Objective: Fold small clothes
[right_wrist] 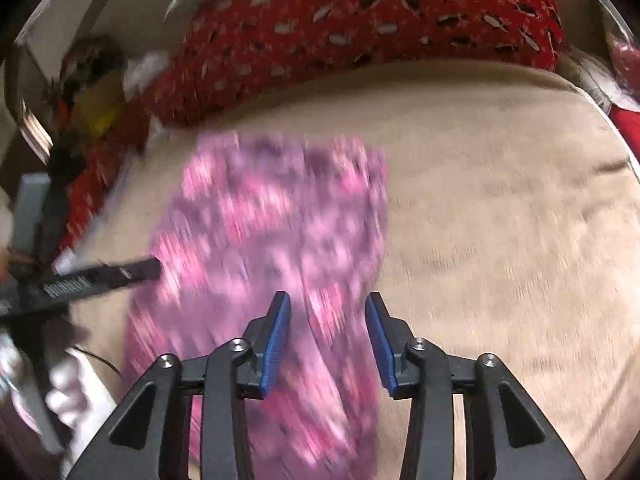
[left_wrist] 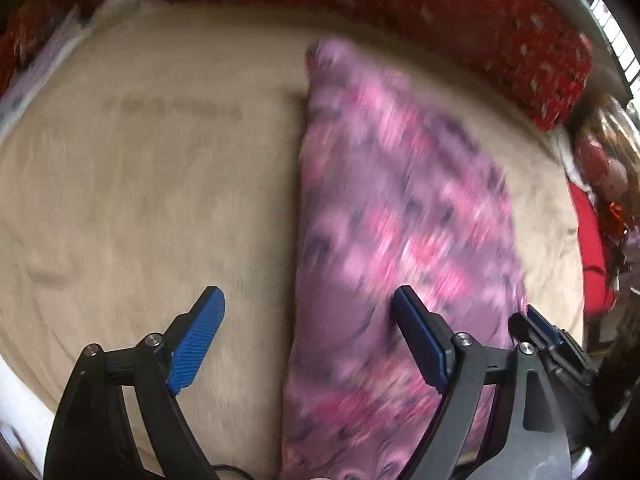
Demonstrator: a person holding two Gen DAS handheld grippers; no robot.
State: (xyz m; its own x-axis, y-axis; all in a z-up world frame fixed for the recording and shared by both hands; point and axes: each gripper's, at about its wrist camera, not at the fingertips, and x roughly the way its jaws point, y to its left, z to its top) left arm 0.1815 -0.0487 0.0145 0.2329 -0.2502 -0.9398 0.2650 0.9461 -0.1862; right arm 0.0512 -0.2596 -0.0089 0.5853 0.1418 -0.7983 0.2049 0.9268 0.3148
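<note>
Left wrist view: the left claw is held wide apart, with nothing in it. The pink cloth is laid long and flat on the tan bed. An edge should be pinched gently.

Right wrist view: the right claw is apart over the soft, floppy pink cloth. A red pillow is seen behind.

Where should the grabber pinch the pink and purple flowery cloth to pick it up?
Probably at the near end of the pink and purple flowery cloth, coming from its long straight side edge. It lies flat as a long strip on the tan blanket, so an edge pinches easiest. Both grippers stand open.
</note>
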